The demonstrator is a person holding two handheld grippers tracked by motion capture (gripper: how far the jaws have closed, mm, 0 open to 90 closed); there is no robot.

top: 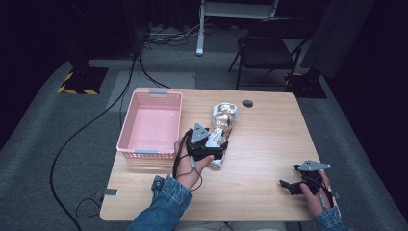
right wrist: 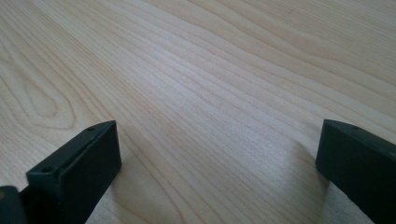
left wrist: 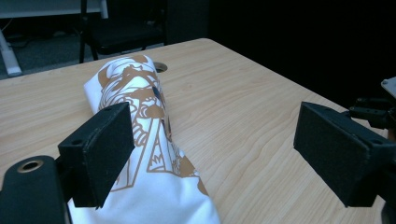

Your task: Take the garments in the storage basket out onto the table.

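- Nearest the lower edge of the high view, the right tool [top: 288,186] rests low at the lower right of the frame, held in the person's hand. In the right gripper view its jaws stand wide apart over bare wood with nothing between them; it is idle, well apart from the work.
- A little farther in, at the centre of the high view, the left tool [top: 215,150] sits at the near end of the rolled shirt [top: 223,126]. In the left gripper view its jaws are spread wide and grip nothing. The left jaw stands against the shirt [left wrist: 140,135], in front of the roll's side, while the right jaw hangs over open tabletop [left wrist: 243,121]. Whether the left jaw touches the cloth I cannot tell.
- The shirt, white with an orange-brown print, lies as a long roll on the tabletop [top: 269,144], running from centre frame towards the upper centre, just right of the pink basket [top: 126,130].
- The basket stands at the left of the tabletop, with nothing in it.
- By my reading, the step in hand is the approach to a grasp on the shirt's near end, likely to move it into the basket.
- The next move calls for shifting the left tool so the roll lies between both jaws, then closing firmly enough that the loose cloth does not unroll when lifted.
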